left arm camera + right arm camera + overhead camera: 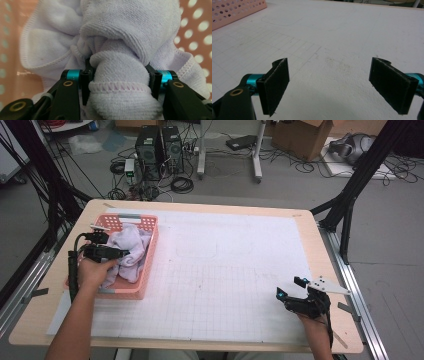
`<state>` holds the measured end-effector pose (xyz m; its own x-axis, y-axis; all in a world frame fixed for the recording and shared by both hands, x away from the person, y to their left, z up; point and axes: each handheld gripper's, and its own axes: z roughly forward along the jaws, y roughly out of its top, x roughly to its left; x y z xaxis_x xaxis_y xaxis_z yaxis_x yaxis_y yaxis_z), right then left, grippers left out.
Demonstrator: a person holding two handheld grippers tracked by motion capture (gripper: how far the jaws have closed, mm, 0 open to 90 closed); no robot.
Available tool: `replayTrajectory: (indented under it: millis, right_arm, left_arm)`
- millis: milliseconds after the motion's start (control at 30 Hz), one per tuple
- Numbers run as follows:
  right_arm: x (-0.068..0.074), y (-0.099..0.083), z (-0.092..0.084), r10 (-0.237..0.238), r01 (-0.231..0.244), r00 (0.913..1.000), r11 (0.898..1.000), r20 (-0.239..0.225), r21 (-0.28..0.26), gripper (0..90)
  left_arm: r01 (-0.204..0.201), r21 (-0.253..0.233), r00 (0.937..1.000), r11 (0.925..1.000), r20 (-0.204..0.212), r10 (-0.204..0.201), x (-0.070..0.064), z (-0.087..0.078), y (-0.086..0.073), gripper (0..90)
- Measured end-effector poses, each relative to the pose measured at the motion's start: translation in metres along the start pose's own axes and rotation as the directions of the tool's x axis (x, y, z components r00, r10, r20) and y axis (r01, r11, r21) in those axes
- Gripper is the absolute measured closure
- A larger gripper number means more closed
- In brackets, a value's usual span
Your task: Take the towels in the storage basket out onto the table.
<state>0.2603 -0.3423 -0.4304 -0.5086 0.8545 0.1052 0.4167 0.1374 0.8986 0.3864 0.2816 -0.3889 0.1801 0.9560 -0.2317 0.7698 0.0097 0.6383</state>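
A pale lilac towel lies bunched in a pink perforated basket at the table's left. My left gripper reaches into the basket from the near left side. Seen from the left gripper view, a thick fold of the towel is squeezed between both pads, so my left gripper is shut on it. My right gripper rests low over the white grid mat near the table's front right; in the right gripper view its pads stand wide apart with nothing between them, my right gripper being open.
A white grid mat covers most of the wooden table. The basket's corner lies far off to the upper left. Beyond the table are computer towers, cables, cardboard boxes and black frame legs.
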Motion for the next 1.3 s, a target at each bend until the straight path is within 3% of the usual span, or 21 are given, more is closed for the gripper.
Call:
replayTrajectory:
  millis: [33,133,267,367,400,433,567,667,700,733,767,867,933,1000,1100,1133,1167,1200,1233,1300]
  right_arm:
    - [0.0,0.0,0.0,-0.004,0.004,1.0,1.0,-0.001,0.001,15.4]
    - [0.0,0.0,0.001,-0.006,0.006,1.0,1.0,-0.001,0.003,15.5]
    - [0.001,0.0,0.003,-0.015,0.015,0.9999,1.0,-0.004,0.005,15.6]
    - [0.002,0.001,0.003,-0.015,0.015,0.9999,1.0,-0.006,0.009,15.6]
    - [0.002,0.001,0.003,-0.014,0.014,0.9999,1.0,-0.007,0.009,15.6]
    - [0.002,0.001,0.003,-0.015,0.015,0.9999,1.0,-0.007,0.009,15.6]
    - [0.001,0.001,0.003,-0.016,0.016,0.9999,1.0,-0.006,0.005,15.6]
    - [0.001,0.001,0.003,-0.009,0.009,0.9999,1.0,-0.006,0.007,15.6]
    - [0.001,0.001,0.003,-0.011,0.011,0.9999,1.0,-0.005,0.006,15.6]
    - [0.001,0.001,0.003,-0.011,0.011,0.9999,1.0,-0.005,0.006,15.6]
    - [0.001,0.001,0.002,-0.012,0.012,0.9999,1.0,-0.007,0.005,15.6]
    - [0.001,0.002,0.002,-0.012,0.012,0.9999,1.0,-0.009,-0.001,15.6]
    - [0.001,0.002,0.002,-0.017,0.017,0.9998,1.0,-0.01,-0.002,15.6]
    - [0.002,0.002,0.002,-0.018,0.018,0.9997,1.0,-0.013,-0.003,15.6]
    - [0.003,0.002,0.003,-0.022,0.022,0.9996,1.0,-0.015,-0.002,15.6]
    - [0.003,0.002,0.003,-0.02,0.02,0.9997,1.0,-0.015,-0.002,15.6]
    - [0.003,0.002,0.003,-0.023,0.023,0.9996,1.0,-0.015,-0.003,15.6]
    - [0.003,0.002,0.003,-0.02,0.02,0.9997,1.0,-0.016,-0.002,15.6]
    - [0.003,0.002,0.003,-0.022,0.021,0.9996,1.0,-0.017,-0.002,15.6]
    - [0.003,0.002,0.003,-0.022,0.022,0.9996,1.0,-0.016,-0.002,15.6]
  left_arm:
    - [0.0,0.0,1.0,1.0,0.0,0.0,0.0,0.0,0.0,53.8]
    - [-0.008,-0.121,0.9996,0.9926,0.027,0.012,0.005,-0.018,-0.001,53.7]
    - [-0.029,-0.221,0.9979,0.9748,0.051,0.041,0.003,-0.033,-0.001,53.8]
    - [-0.038,-0.29,0.9971,0.9564,0.053,0.055,0.001,-0.042,0.002,53.8]
    - [-0.038,-0.29,0.9971,0.9564,0.053,0.055,0.001,-0.042,0.002,53.7]
    - [-0.036,-0.333,0.9966,0.9422,0.058,0.059,0.0,-0.05,0.004,53.7]
    - [-0.049,-0.417,0.993,0.9074,0.078,0.089,-0.002,-0.064,0.008,53.7]
    - [-0.059,-0.467,0.9904,0.882,0.083,0.11,-0.004,-0.074,0.011,53.7]
    - [-0.059,-0.467,0.9904,0.882,0.083,0.11,-0.004,-0.074,0.011,53.7]
    - [-0.056,-0.482,0.989,0.8741,0.093,0.115,-0.005,-0.077,0.011,53.7]
    - [-0.063,-0.515,0.9857,0.8548,0.102,0.134,-0.006,-0.082,0.012,53.6]
    - [-0.072,-0.547,0.9806,0.8342,0.114,0.16,-0.01,-0.09,0.013,53.5]
    - [-0.088,-0.572,0.9776,0.8154,0.108,0.181,-0.015,-0.095,0.014,53.5]
    - [-0.092,-0.599,0.9718,0.7957,0.12,0.203,-0.02,-0.101,0.015,53.5]
    - [-0.115,-0.636,0.9569,0.7631,0.136,0.257,-0.029,-0.106,0.016,53.4]
    - [-0.118,-0.645,0.952,0.7554,0.143,0.271,-0.032,-0.107,0.015,53.4]
    - [-0.118,-0.645,0.952,0.7554,0.143,0.271,-0.032,-0.107,0.015,53.4]
    - [-0.129,-0.66,0.9444,0.7406,0.146,0.294,-0.038,-0.109,0.016,53.4]
    - [-0.129,-0.66,0.9444,0.7406,0.146,0.294,-0.038,-0.109,0.016,53.4]
    - [-0.137,-0.679,0.9326,0.7211,0.157,0.325,-0.046,-0.11,0.017,53.4]
